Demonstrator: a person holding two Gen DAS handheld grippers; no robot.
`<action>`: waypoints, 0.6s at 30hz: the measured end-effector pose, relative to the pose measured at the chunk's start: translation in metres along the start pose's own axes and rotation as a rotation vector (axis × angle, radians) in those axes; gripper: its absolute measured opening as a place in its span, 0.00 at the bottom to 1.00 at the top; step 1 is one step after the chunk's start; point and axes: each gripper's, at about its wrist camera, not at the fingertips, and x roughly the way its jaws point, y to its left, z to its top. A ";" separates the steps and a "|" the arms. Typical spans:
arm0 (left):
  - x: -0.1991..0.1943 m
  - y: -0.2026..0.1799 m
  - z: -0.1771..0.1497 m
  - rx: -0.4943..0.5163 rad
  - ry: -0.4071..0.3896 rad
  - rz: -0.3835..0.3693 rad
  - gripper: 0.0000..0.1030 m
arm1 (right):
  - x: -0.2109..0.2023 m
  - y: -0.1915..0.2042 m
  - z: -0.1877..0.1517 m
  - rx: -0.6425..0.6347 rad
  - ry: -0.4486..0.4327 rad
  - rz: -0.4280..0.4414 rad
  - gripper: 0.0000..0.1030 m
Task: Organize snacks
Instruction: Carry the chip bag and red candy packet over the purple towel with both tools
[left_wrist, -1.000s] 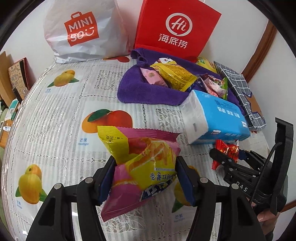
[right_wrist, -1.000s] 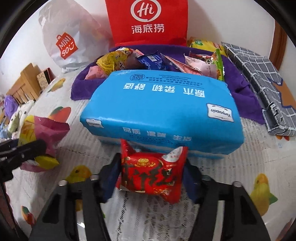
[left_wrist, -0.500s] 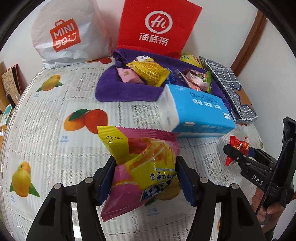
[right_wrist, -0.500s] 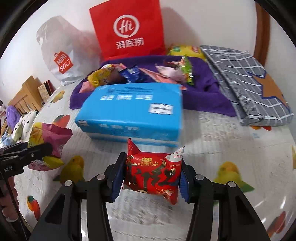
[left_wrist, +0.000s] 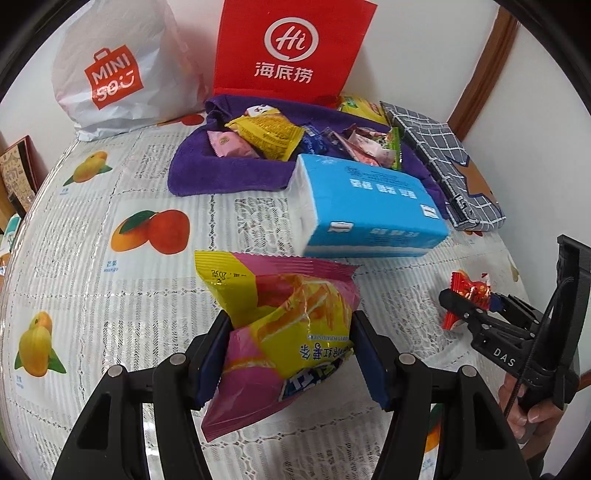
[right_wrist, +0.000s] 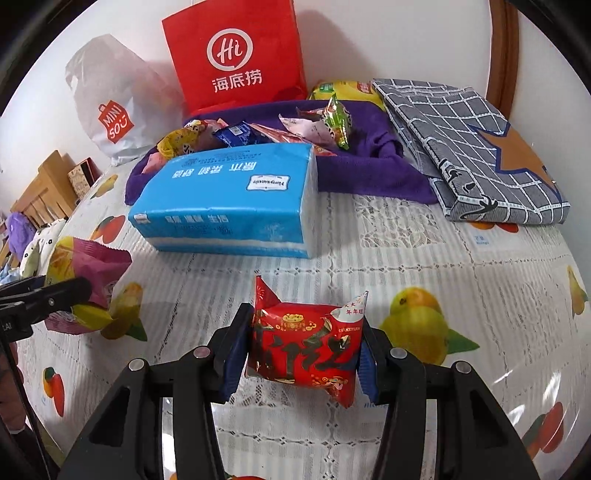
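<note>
My left gripper (left_wrist: 290, 350) is shut on a pink and yellow chip bag (left_wrist: 280, 325), held above the fruit-print tablecloth (left_wrist: 110, 295). My right gripper (right_wrist: 303, 350) is shut on a red snack packet (right_wrist: 306, 347), also lifted over the cloth. Each gripper shows in the other's view: the right gripper (left_wrist: 465, 306) low at the right, the left gripper (right_wrist: 59, 295) at the left edge. Behind them a purple towel (left_wrist: 221, 173) holds several snack packets (left_wrist: 266, 136).
A blue tissue pack (left_wrist: 365, 206) lies in front of the towel. A red paper bag (left_wrist: 291, 48) and a white shopping bag (left_wrist: 118, 70) stand against the back wall. A grey checked folded cloth (right_wrist: 469, 147) lies at the right. Furniture and boxes (right_wrist: 48, 184) stand beyond the table's left edge.
Both grippers drew back from the towel and tissue pack with their packets still held. The tissue pack now looks smaller and farther away in both views.
</note>
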 end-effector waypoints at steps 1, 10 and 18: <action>-0.001 -0.001 0.000 0.001 -0.002 -0.001 0.60 | -0.001 0.000 0.000 0.000 -0.002 -0.001 0.49; -0.016 -0.012 0.004 0.018 -0.029 -0.016 0.60 | -0.023 0.003 0.006 -0.019 -0.032 -0.003 0.49; -0.033 -0.017 0.016 0.020 -0.069 -0.025 0.60 | -0.043 0.010 0.026 -0.039 -0.075 -0.009 0.49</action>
